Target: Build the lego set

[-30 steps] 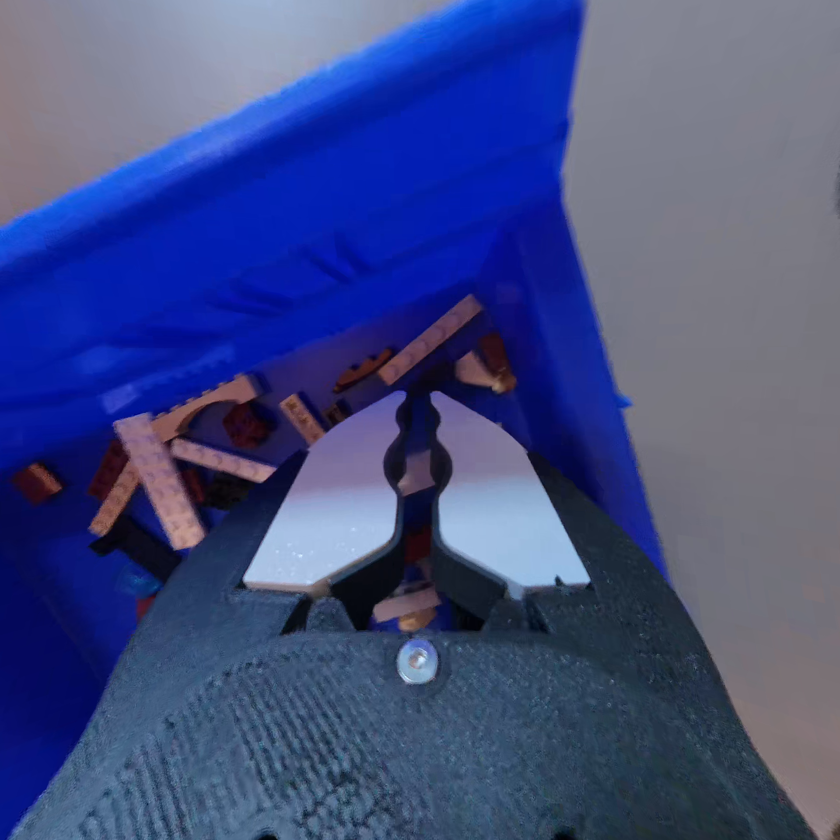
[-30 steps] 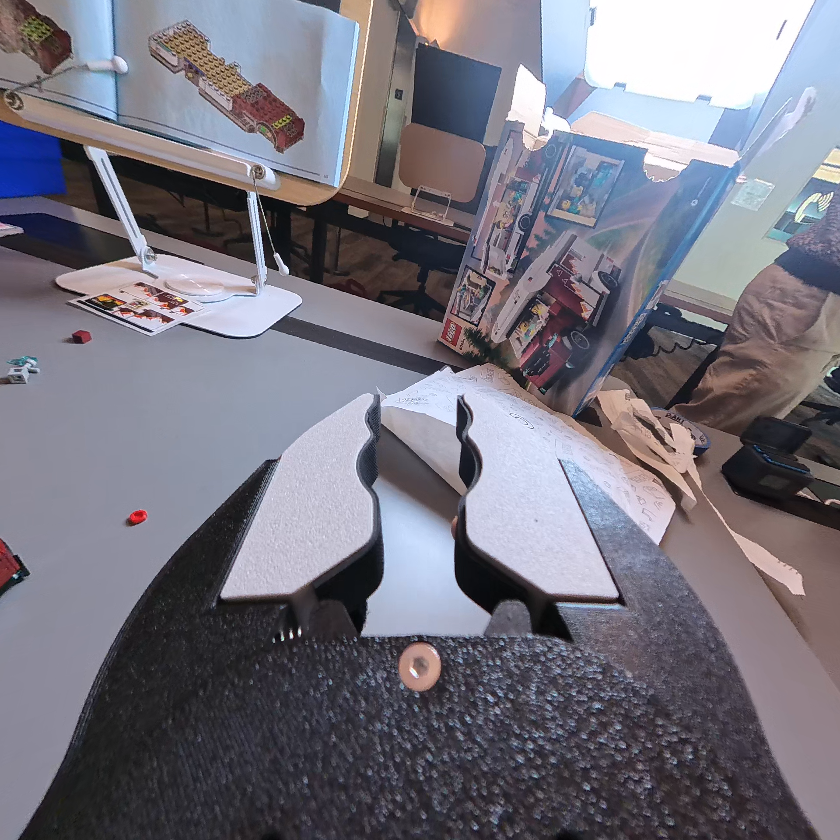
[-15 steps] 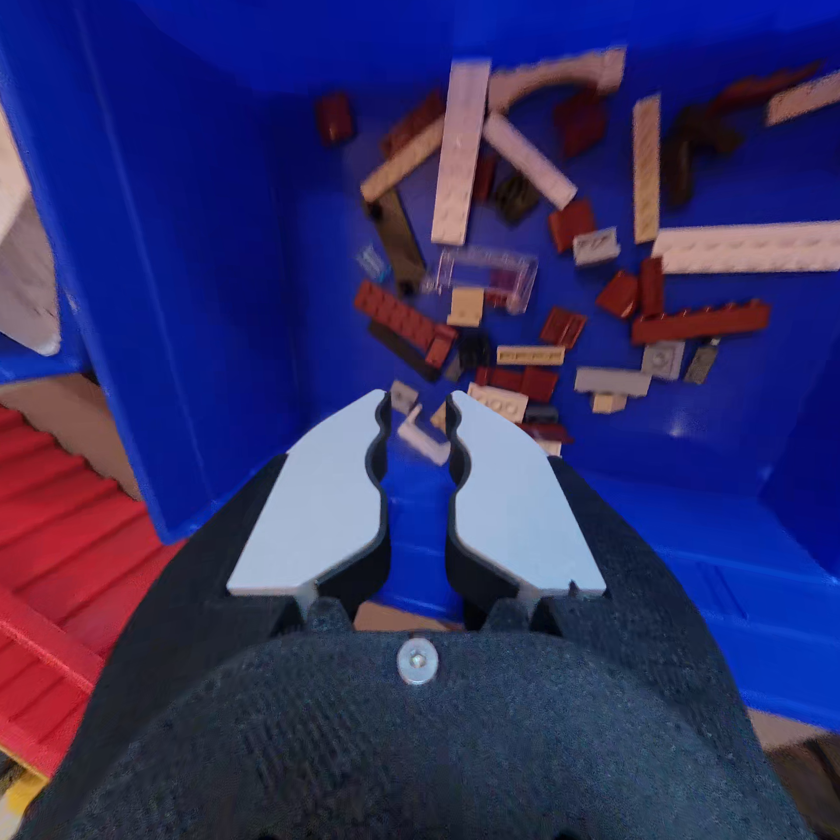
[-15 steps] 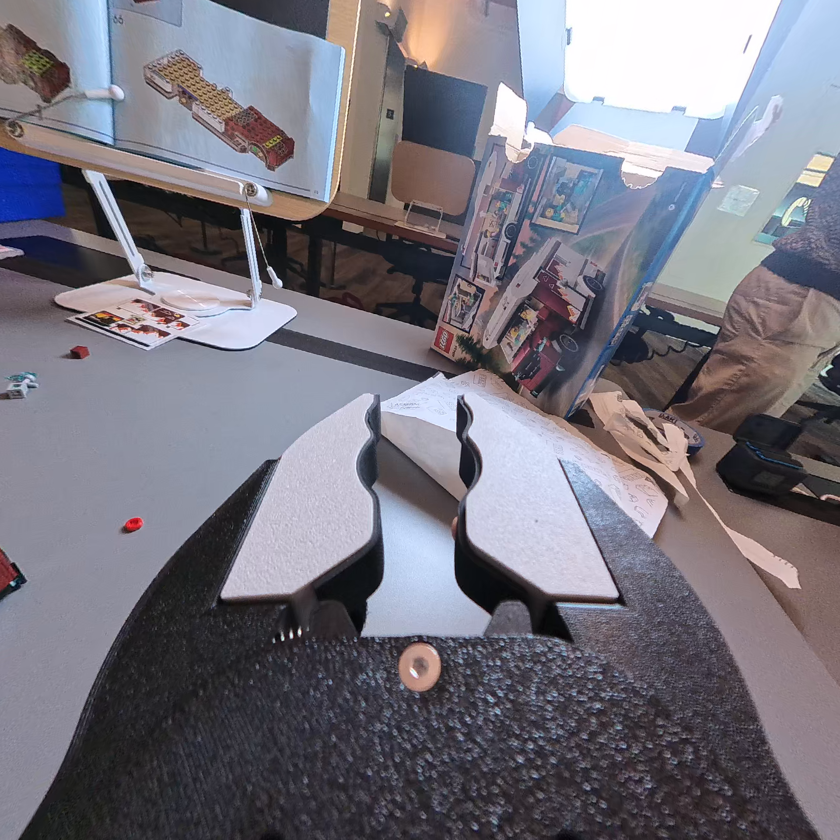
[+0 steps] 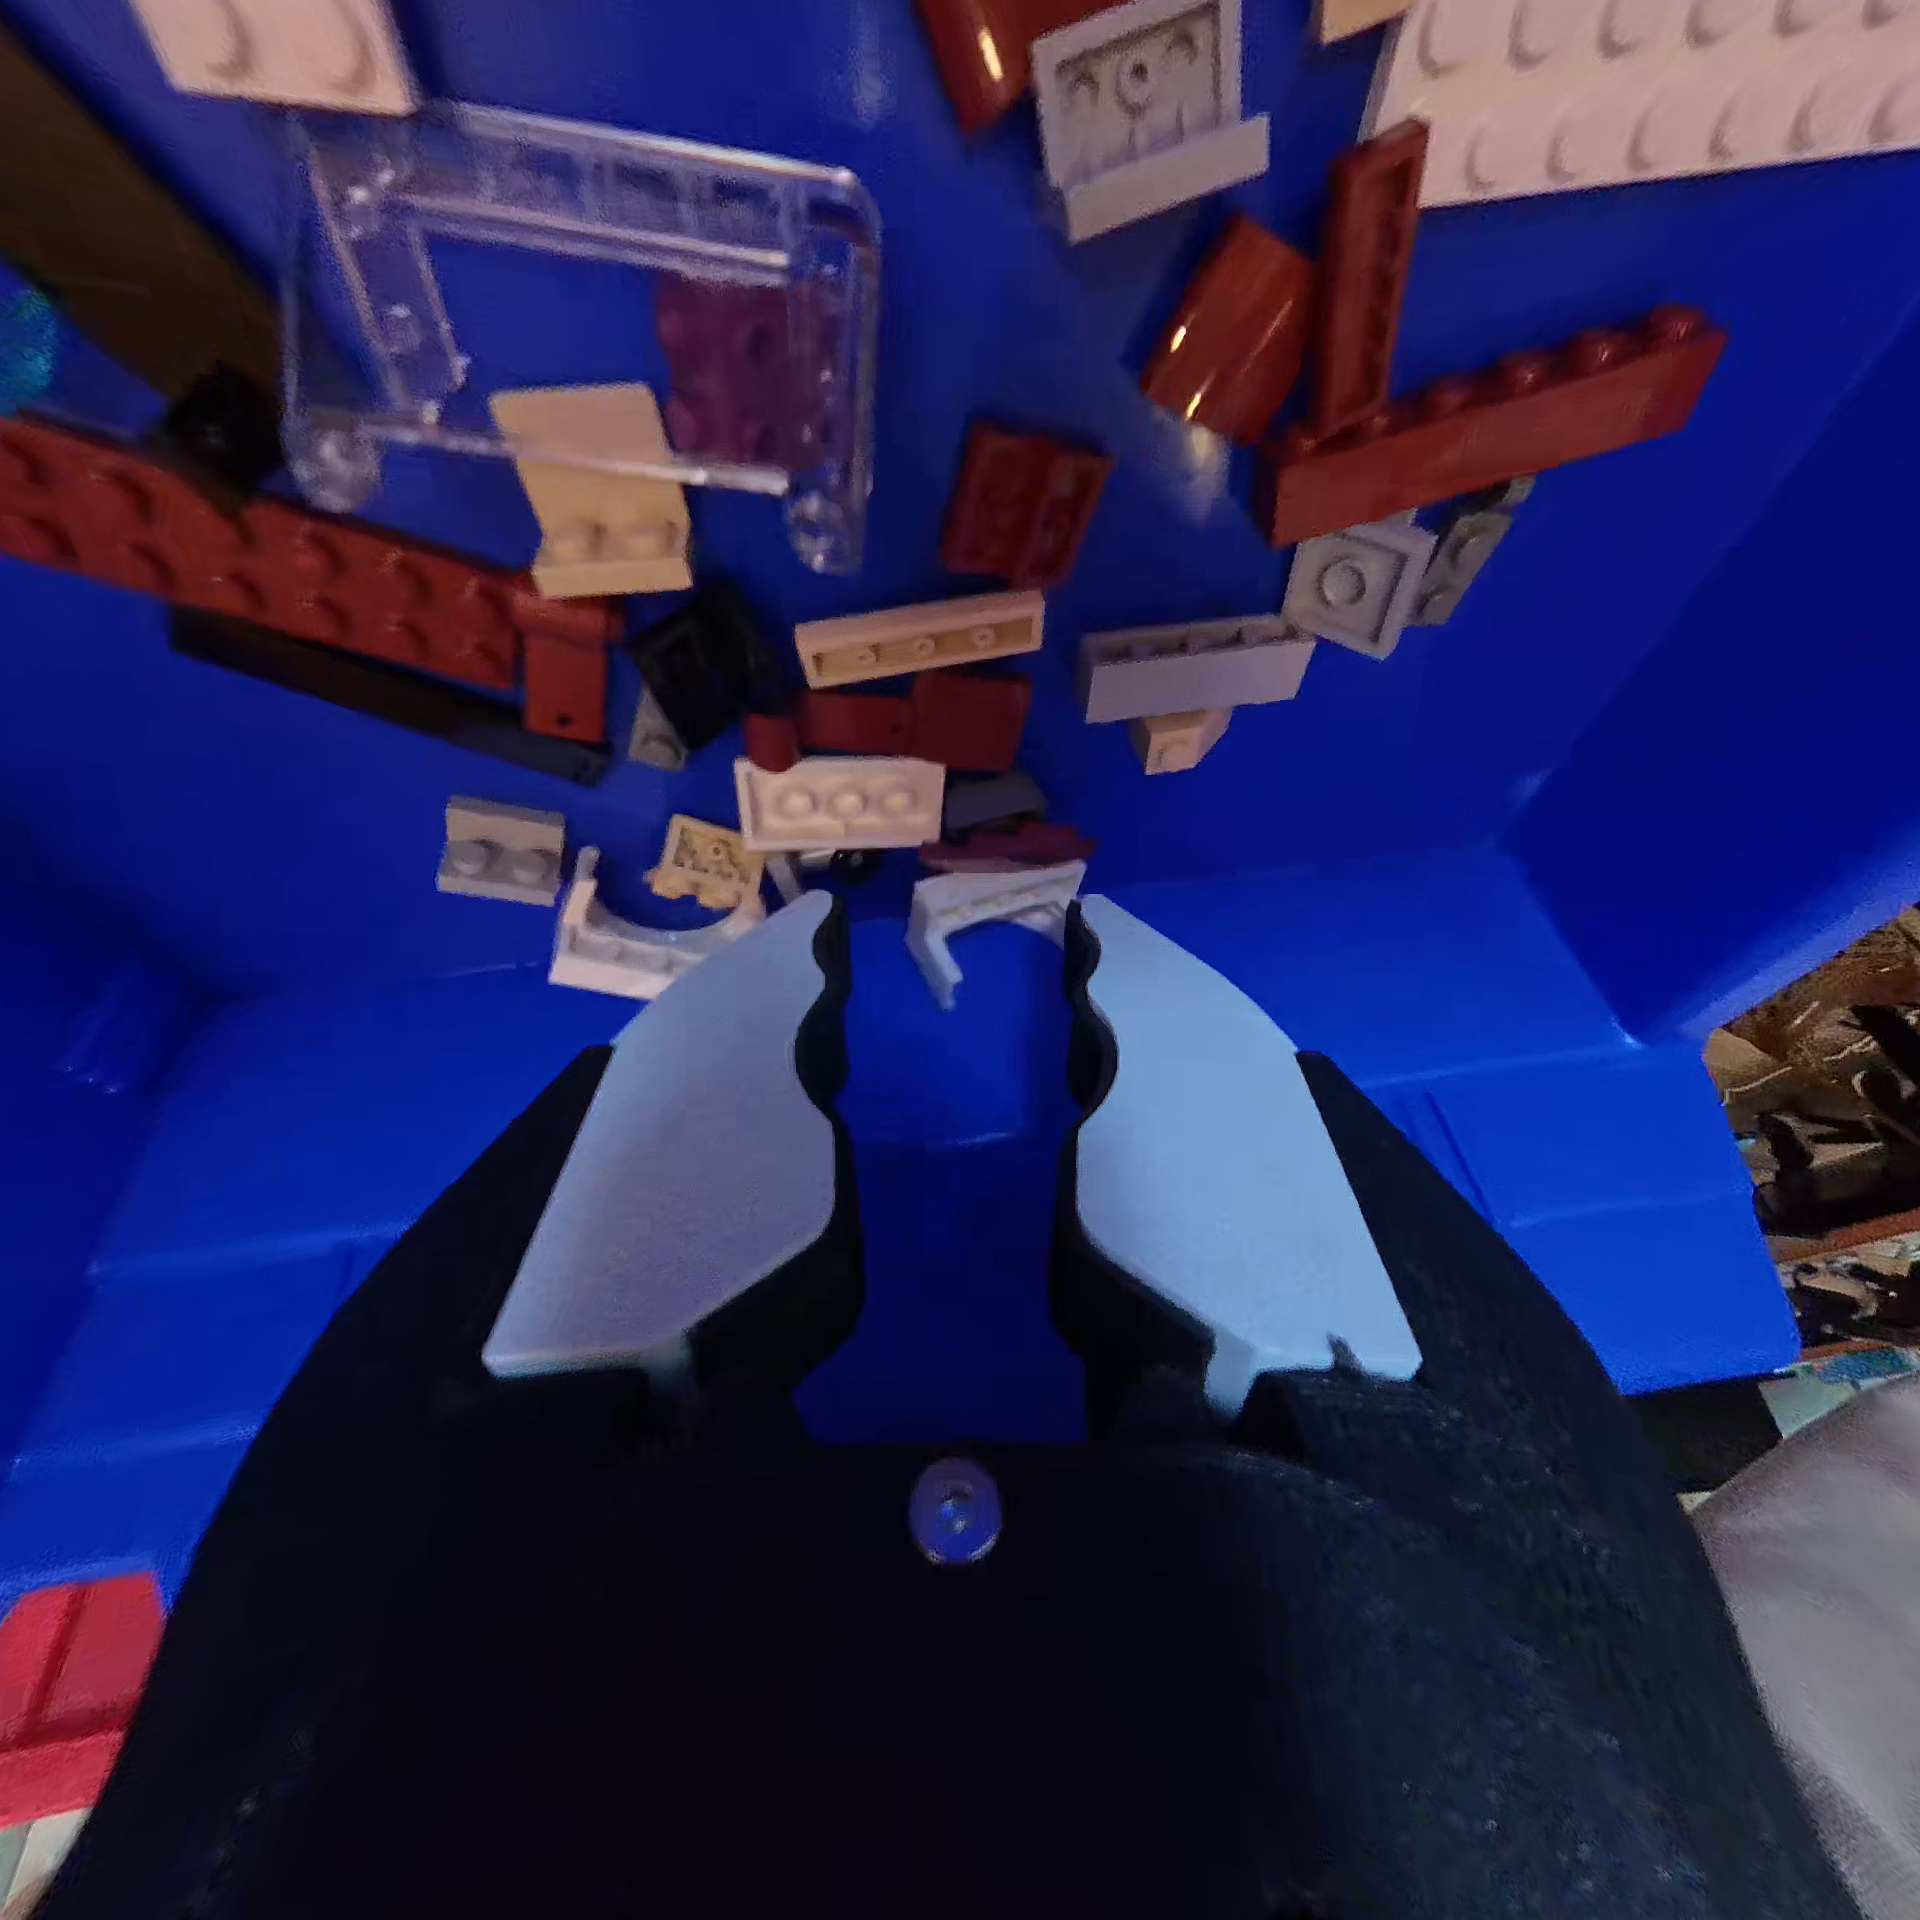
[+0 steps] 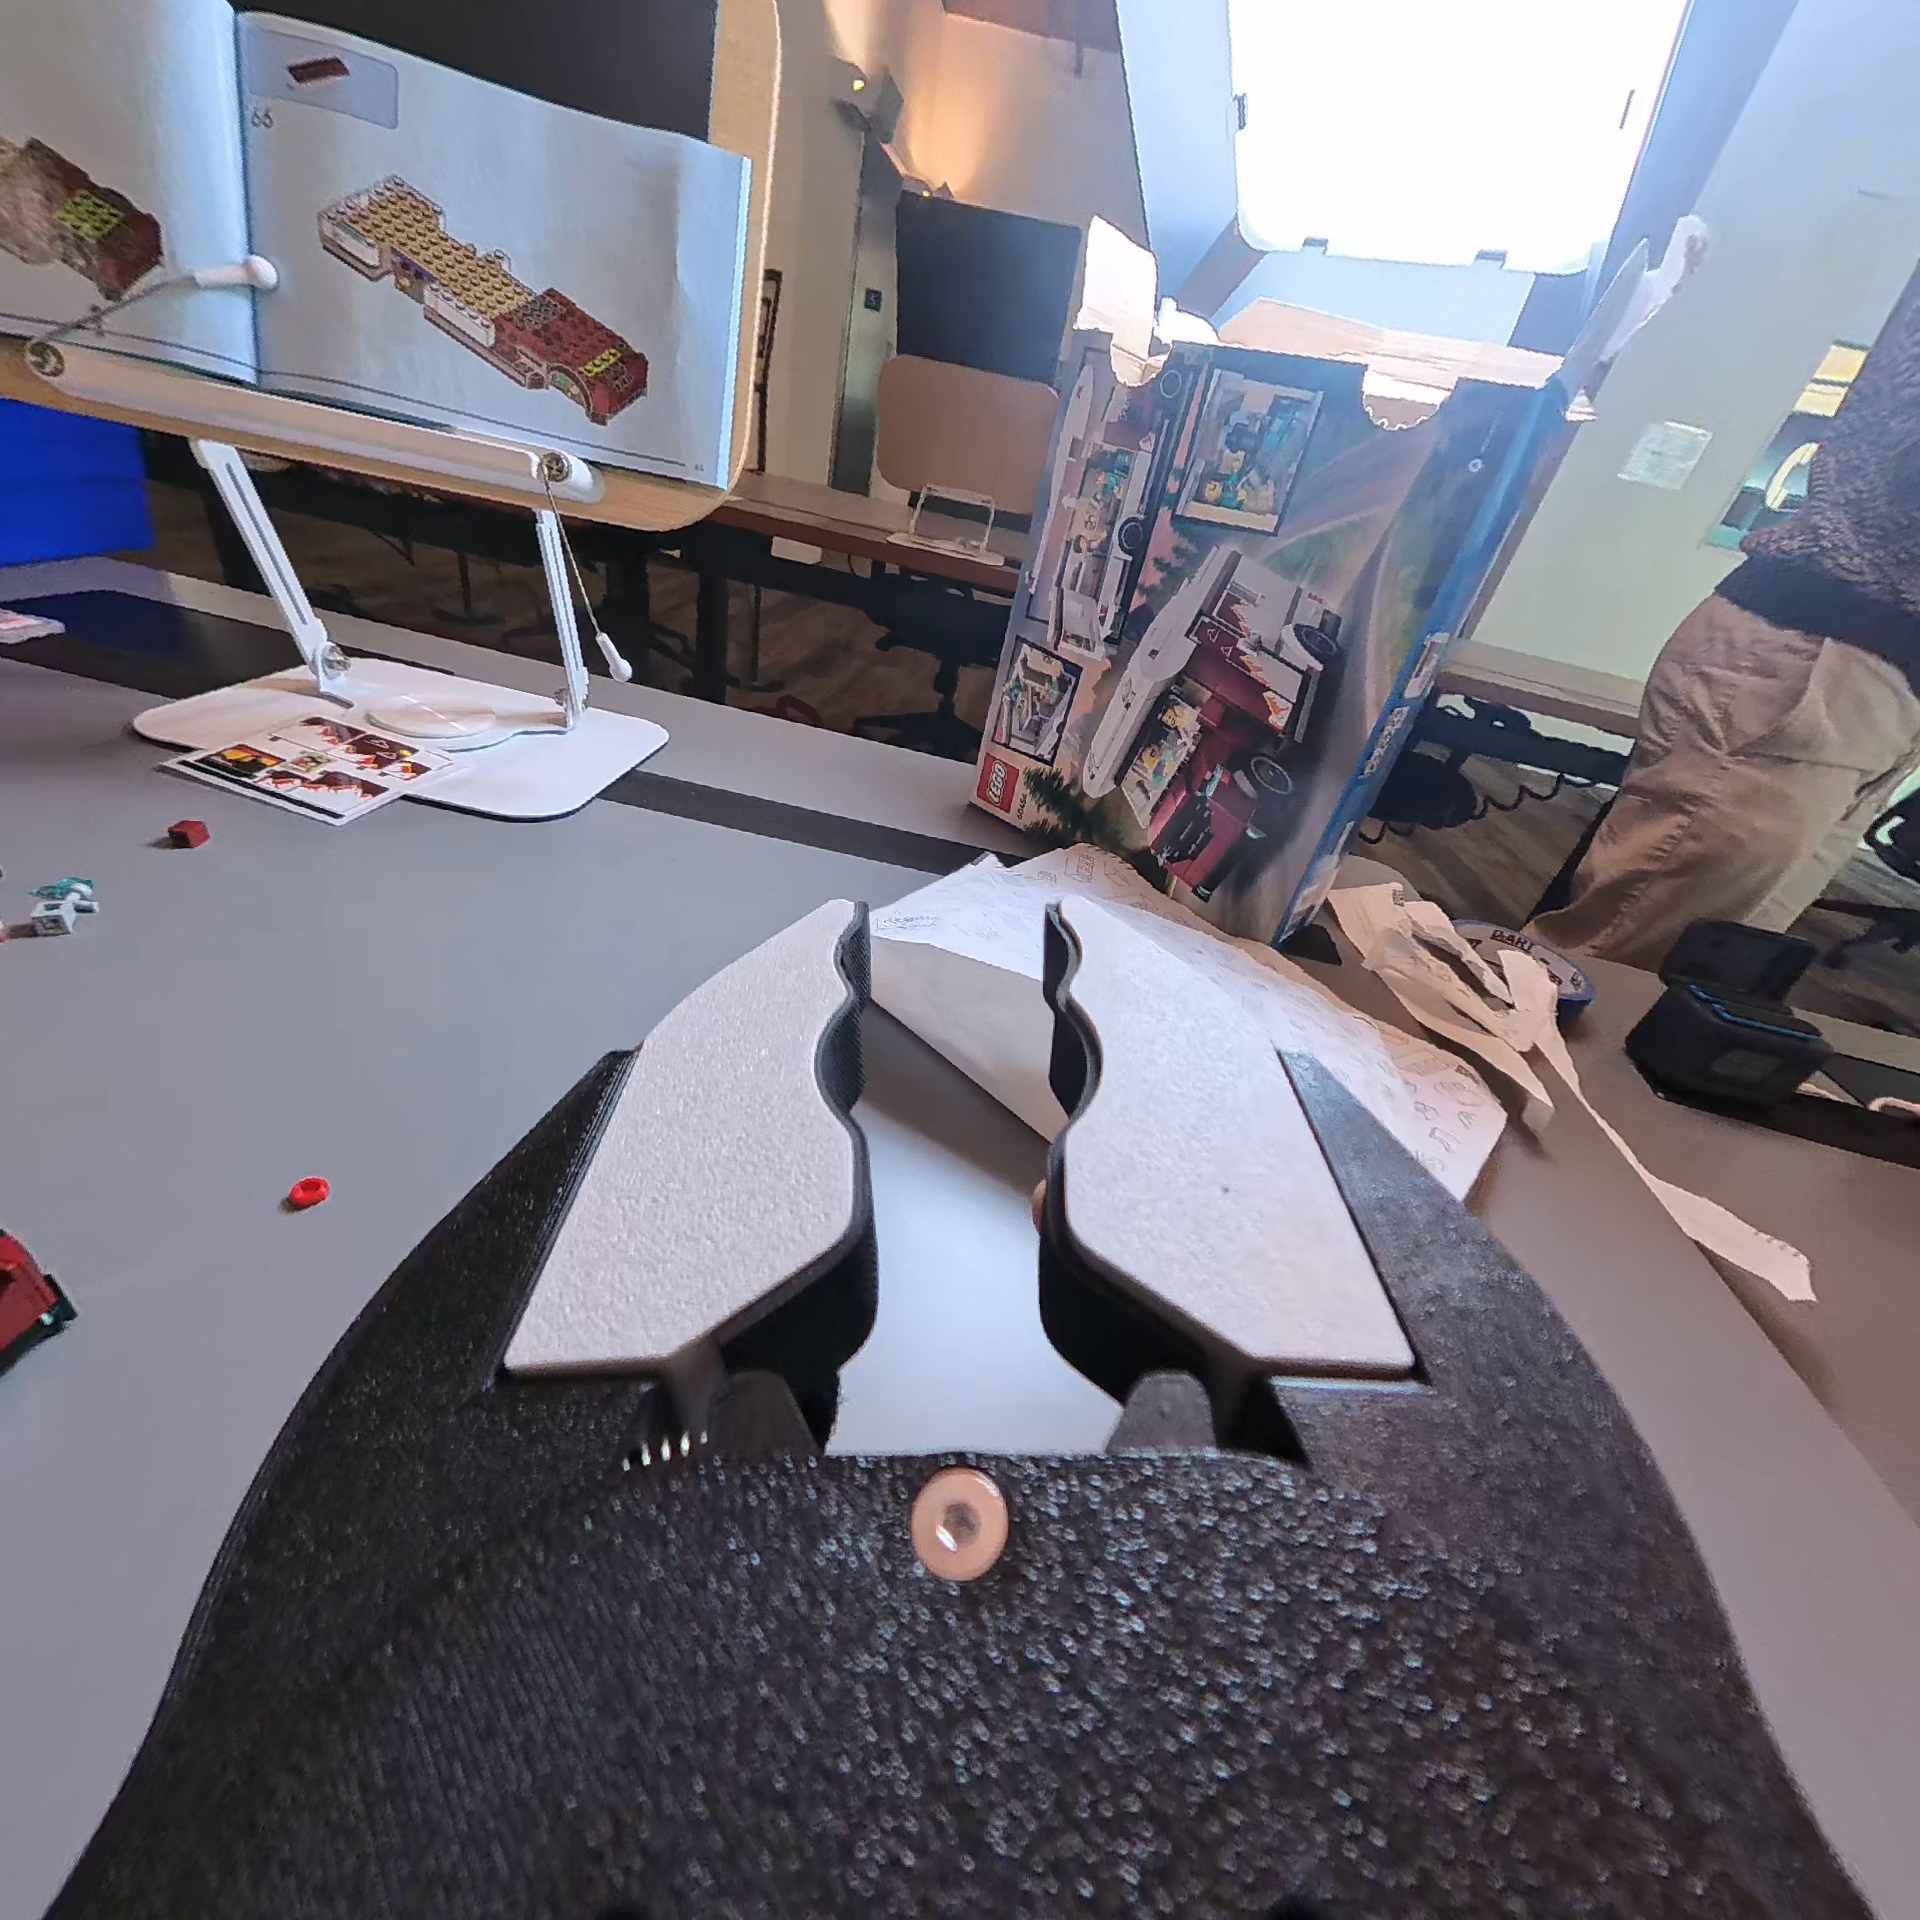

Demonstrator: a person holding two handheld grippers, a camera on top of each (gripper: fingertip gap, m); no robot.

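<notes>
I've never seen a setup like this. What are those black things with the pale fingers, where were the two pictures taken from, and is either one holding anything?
They are hand-held grippers, each carrying a camera that looks along its two fingers. The left gripper reaches into a blue bin of loose building bricks; its fingers stand apart, with a white arch piece lying just beyond the tips, not held. The right gripper hangs over a grey table, fingers apart with nothing between them, before white paper, a toy box and a booklet stand.

A printed logo marks the toy box [image 6: 1247, 644], a page number the booklet [image 6: 468, 260], lettering the blue tape roll [image 6: 1538, 956].
</notes>
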